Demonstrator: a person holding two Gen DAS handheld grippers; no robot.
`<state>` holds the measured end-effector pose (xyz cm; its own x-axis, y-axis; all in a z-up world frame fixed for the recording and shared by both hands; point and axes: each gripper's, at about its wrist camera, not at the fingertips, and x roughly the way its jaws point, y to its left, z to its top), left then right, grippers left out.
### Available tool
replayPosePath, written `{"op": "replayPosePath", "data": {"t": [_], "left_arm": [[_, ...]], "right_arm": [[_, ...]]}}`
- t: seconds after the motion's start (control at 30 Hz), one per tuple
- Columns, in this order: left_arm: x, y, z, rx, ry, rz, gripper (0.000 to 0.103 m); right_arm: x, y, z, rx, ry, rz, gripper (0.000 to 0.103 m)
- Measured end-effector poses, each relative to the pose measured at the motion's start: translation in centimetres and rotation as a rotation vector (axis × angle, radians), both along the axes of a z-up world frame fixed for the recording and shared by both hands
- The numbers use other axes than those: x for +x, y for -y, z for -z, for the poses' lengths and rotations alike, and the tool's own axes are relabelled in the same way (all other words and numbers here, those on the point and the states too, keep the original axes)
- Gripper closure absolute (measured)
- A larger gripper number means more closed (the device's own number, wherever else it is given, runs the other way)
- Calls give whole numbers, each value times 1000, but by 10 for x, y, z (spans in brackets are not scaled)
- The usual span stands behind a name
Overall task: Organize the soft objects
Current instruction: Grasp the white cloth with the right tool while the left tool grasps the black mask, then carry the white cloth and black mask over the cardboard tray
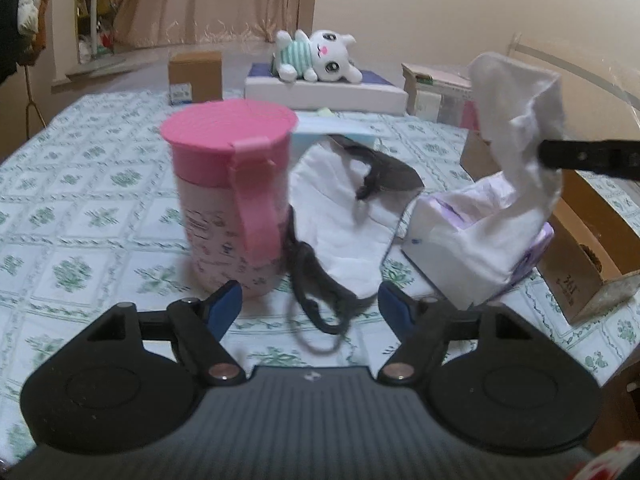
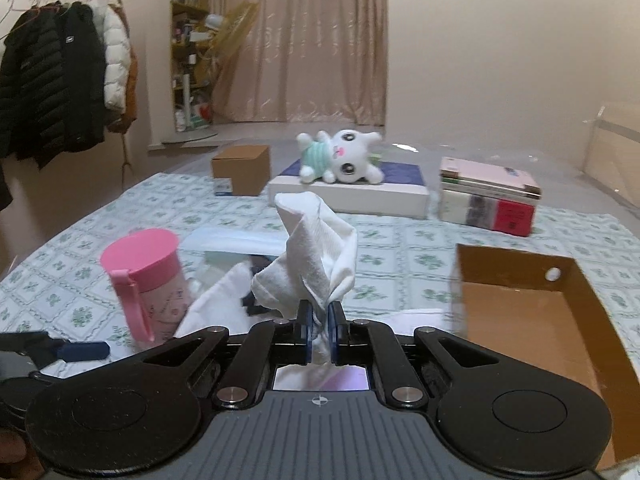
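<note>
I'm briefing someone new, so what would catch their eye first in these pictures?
First, the white tissue pinched upright in the right gripper, drawn up from the tissue pack. Next, the pink-lidded canister on the left of the floral tablecloth, then the white plush toy lying on a box at the back.

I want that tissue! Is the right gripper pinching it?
Touching. The right wrist view shows the right gripper with jaws shut on the white tissue, which sticks up from between the blue pads.

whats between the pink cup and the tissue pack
A white cloth bag with black straps lies between the pink cup and the tissue pack, seen from the left wrist.
</note>
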<state>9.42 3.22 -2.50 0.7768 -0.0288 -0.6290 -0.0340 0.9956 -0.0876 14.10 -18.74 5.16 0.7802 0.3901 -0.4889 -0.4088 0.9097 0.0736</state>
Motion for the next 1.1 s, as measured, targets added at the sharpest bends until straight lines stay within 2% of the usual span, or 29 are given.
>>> {"op": "replayPosePath", "data": {"t": [0.13, 0.3, 0.37, 0.5, 0.53, 0.63, 0.97, 1.1], "left_arm": [[14, 12, 14, -1, -21, 2, 34], [30, 22, 27, -17, -47, 3, 44], [35, 24, 31, -22, -54, 2, 56], [42, 25, 34, -39, -62, -2, 73], [43, 25, 35, -41, -65, 1, 83], [39, 23, 34, -38, -70, 14, 92], [-19, 11, 18, -7, -119, 176, 94], [-48, 2, 16, 8, -155, 199, 94]], "right_arm": [[2, 12, 2, 3, -7, 27, 95], [6, 24, 8, 5, -23, 49, 95], [8, 27, 10, 8, -25, 56, 95], [9, 29, 13, 11, -30, 61, 95], [8, 29, 13, 12, -31, 61, 95], [8, 31, 13, 15, -32, 64, 95], [-10, 34, 5, 20, -19, 61, 95], [-17, 32, 3, 24, -18, 61, 95]]}}
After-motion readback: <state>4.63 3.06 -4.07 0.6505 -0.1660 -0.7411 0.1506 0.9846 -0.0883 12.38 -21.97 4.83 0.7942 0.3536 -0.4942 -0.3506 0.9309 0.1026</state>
